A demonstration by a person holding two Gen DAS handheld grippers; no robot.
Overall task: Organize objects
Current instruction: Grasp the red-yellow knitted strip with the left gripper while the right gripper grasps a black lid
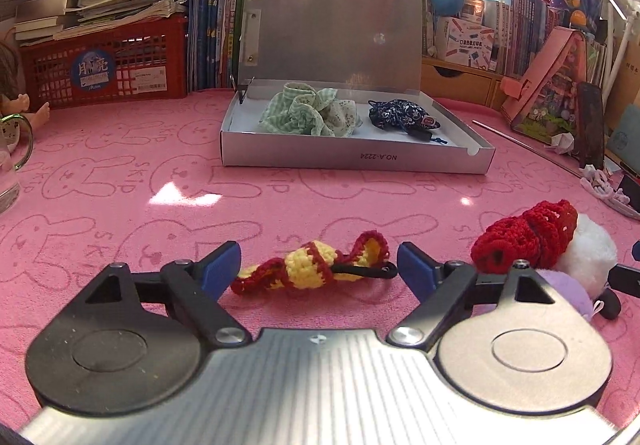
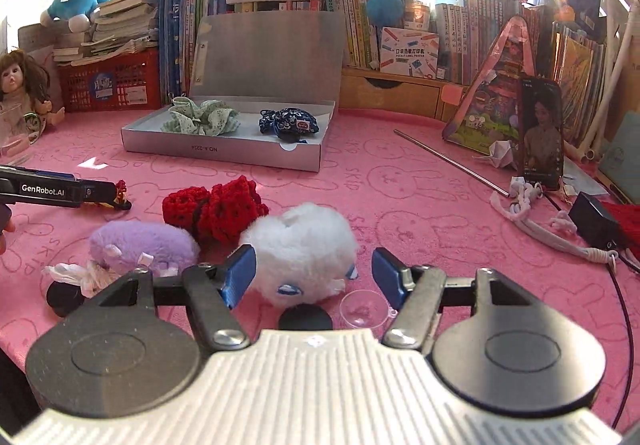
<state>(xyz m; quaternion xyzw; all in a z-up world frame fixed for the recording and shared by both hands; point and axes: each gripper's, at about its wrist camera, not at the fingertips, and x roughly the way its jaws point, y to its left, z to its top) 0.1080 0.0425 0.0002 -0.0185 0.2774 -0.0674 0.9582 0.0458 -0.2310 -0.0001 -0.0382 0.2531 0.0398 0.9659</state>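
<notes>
Your left gripper (image 1: 318, 265) sits low over the pink cloth (image 1: 120, 181) with its blue pads wide apart; the yellow-and-red crocheted scrunchie (image 1: 316, 267) lies flat on the cloth between them, and neither pad presses on it. Just to its right, the red crocheted scrunchie (image 1: 524, 237) rests against the white pompom (image 1: 590, 249).

Your right gripper (image 2: 314, 277) is also spread wide. The white pompom (image 2: 298, 251) lies between the fingers, close against the left pad, with a gap on the right side, so nothing is gripped. The purple pompom (image 2: 140, 243) lies just left of it, and a clear suction cup (image 2: 364, 311) sits on the cloth near the right finger.

Further back, the open grey box (image 2: 224, 151) holds a green gingham scrunchie (image 2: 200, 117) on its left and a dark blue patterned scrunchie (image 2: 288, 123) on its right, apart from each other
</notes>
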